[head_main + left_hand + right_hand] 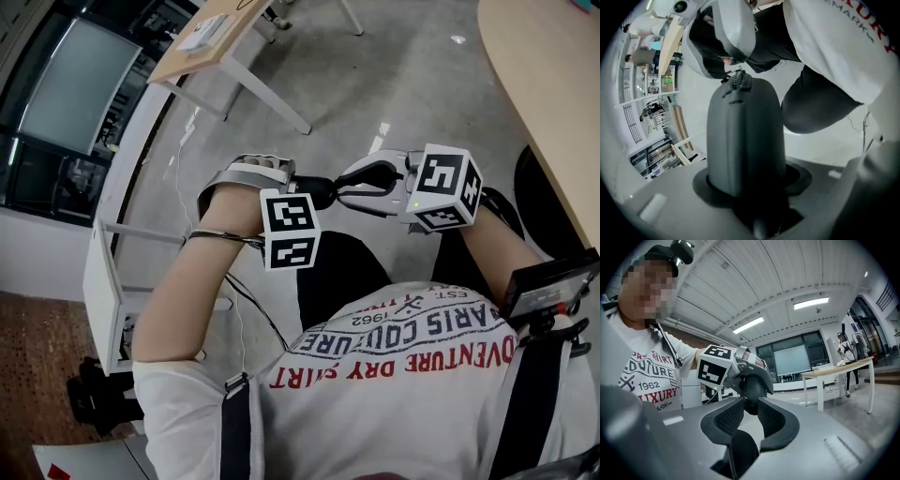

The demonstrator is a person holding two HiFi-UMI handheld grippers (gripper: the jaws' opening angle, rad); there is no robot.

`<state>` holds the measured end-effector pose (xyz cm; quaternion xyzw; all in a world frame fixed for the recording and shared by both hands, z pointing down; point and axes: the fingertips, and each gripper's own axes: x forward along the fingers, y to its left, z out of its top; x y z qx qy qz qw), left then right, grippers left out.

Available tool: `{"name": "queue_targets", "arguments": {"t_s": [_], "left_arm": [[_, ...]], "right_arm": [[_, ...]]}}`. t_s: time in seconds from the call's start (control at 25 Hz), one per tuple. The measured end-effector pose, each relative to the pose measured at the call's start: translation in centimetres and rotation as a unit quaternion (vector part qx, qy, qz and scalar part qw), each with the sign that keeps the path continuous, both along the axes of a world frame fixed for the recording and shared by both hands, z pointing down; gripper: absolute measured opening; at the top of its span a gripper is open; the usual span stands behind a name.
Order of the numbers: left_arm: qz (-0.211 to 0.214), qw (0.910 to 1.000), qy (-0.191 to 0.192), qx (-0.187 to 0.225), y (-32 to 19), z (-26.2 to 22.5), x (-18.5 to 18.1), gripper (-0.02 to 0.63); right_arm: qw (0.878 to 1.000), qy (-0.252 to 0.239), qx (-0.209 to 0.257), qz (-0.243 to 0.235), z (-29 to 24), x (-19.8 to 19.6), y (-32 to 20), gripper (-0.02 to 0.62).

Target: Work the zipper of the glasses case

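A dark grey hard-shell glasses case (pixel 743 140) stands up out of my left gripper (pixel 745 187), which is shut on its lower end. The zipper pull (pixel 737 79) sits at the case's far tip. My right gripper (pixel 725 61) hangs just over that tip, its textured pads slightly apart. In the right gripper view the rounded end of the case (pixel 752 387) shows right at the tips of my right gripper (pixel 751 403), with a gap between the pads. From the head view both grippers meet at chest height, left gripper (pixel 305 194) and right gripper (pixel 343 191) nose to nose over the case (pixel 322 192).
I stand on a grey floor, away from any table. A curved wooden table (pixel 544 94) lies to the right, a smaller wooden desk (pixel 206 37) at top left, and a white shelf unit (pixel 103 272) to the left. Another person (pixel 846 352) stands by a far desk (pixel 834 373).
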<state>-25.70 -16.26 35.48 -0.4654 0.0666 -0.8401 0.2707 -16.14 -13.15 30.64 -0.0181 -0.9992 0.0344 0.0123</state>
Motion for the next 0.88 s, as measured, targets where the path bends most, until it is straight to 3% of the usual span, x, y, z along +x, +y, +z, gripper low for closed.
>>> {"name": "queue_targets", "arguments": {"t_s": [0.6, 0.88], "left_arm": [[0.011, 0.9999, -0.006, -0.005, 0.4, 0.3, 0.2, 0.247], [-0.016, 0.9987, 0.028, -0.040, 1.4, 1.3, 0.3, 0.247]], "right_arm": [[0.999, -0.004, -0.023, -0.030, 0.7, -0.4, 0.9, 0.066], [0.999, 0.000, 0.012, -0.038, 0.8, 0.0, 1.3, 0.011]]}}
